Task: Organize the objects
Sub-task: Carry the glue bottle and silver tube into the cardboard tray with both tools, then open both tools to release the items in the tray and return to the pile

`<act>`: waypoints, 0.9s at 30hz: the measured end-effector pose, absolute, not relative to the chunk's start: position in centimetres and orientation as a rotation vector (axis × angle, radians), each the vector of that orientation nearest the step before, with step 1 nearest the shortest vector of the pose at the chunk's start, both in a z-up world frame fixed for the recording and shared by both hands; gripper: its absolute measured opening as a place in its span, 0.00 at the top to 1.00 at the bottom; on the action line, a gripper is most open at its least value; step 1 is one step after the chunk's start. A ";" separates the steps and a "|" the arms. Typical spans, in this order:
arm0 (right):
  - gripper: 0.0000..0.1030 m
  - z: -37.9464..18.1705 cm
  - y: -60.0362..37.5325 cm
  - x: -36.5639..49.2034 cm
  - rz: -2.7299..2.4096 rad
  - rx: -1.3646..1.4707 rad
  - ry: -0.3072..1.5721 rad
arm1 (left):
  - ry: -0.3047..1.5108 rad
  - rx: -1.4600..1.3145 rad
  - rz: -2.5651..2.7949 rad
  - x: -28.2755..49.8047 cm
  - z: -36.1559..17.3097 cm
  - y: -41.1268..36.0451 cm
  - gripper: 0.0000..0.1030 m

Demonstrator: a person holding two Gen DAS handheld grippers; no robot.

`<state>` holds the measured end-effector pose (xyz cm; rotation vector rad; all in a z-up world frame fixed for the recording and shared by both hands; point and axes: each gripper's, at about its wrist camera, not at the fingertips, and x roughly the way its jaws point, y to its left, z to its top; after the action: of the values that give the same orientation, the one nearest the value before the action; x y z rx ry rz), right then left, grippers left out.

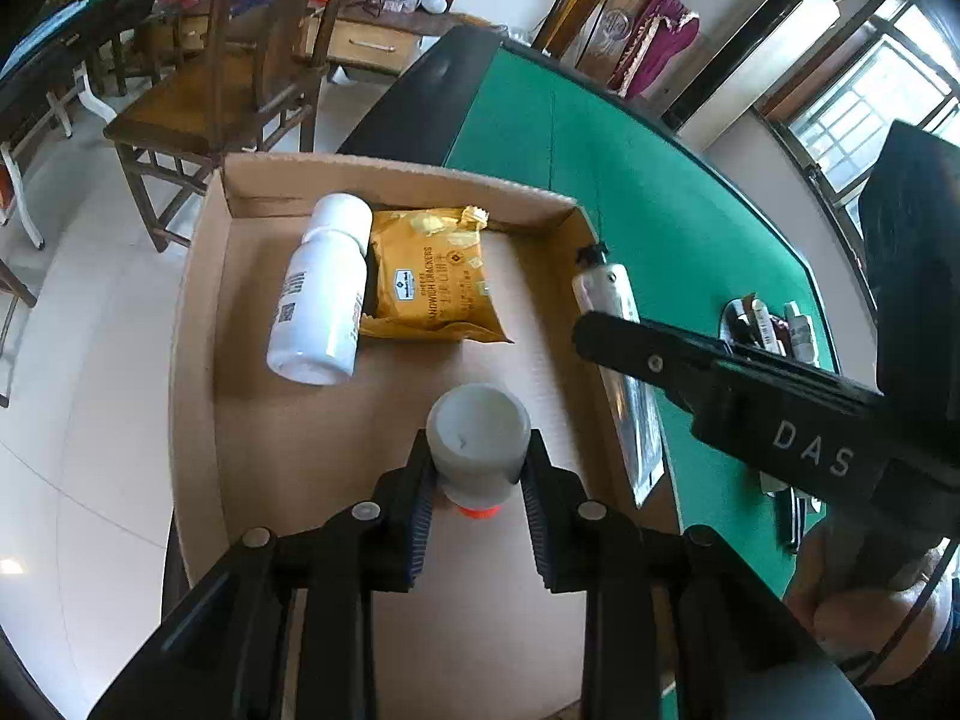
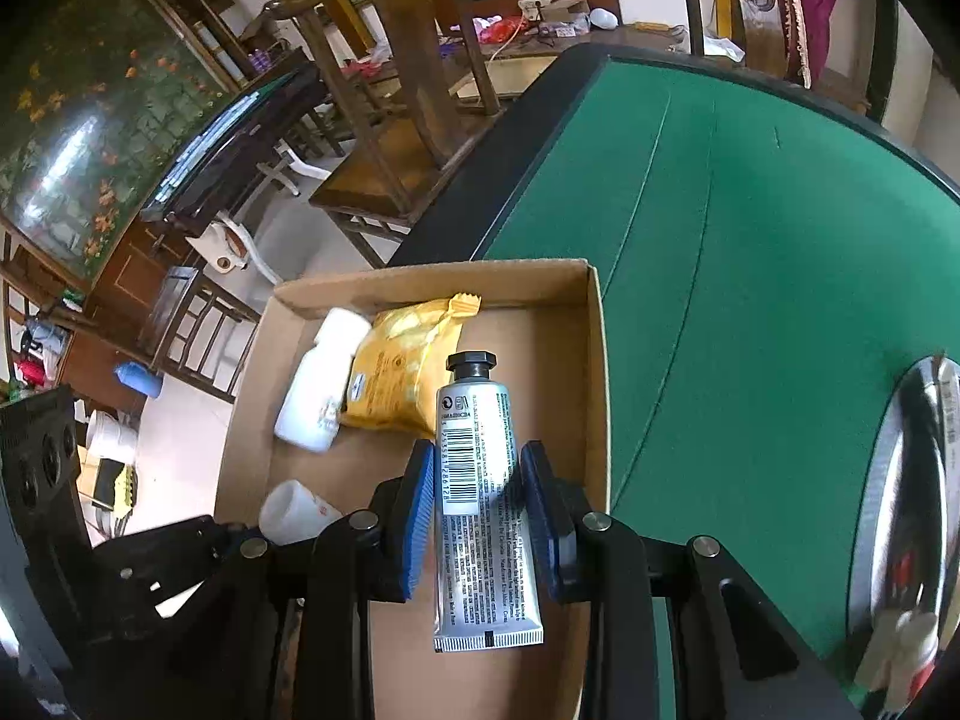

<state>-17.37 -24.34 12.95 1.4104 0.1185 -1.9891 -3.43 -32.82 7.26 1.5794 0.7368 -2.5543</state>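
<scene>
A shallow cardboard box (image 1: 204,312) (image 2: 591,360) sits at the edge of the green table (image 1: 600,138) (image 2: 750,240). Inside lie a white pill bottle (image 1: 321,291) (image 2: 318,387) and a yellow cracker packet (image 1: 429,285) (image 2: 399,378). My left gripper (image 1: 478,468) is shut on a small white bottle with an orange cap (image 1: 477,441) (image 2: 291,513), held over the box floor. My right gripper (image 2: 480,504) is shut on a silver tube with a black cap (image 2: 480,480) (image 1: 603,282), held over the box's right side.
A round metal tray (image 2: 888,480) (image 1: 729,315) with several small items stands on the table to the right. A wooden chair (image 1: 228,84) (image 2: 390,138) stands beyond the box, on the tiled floor. Cluttered furniture lines the far wall.
</scene>
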 end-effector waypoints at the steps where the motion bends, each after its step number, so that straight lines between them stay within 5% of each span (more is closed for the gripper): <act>1: 0.69 12.7 -24.6 -17.6 -1.990 1.414 0.122 | 0.741 1.592 -2.549 -3.7 7.0 -33.0 0.74; 27: 0.69 10.1 -27.5 -21.3 -2.029 1.487 0.197 | 0.759 1.643 -2.533 -5.8 5.6 -33.9 0.74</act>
<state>-21.26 -27.49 10.06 1.4875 0.1969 -2.0294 -5.79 -33.92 5.64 1.6426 0.7590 -2.5328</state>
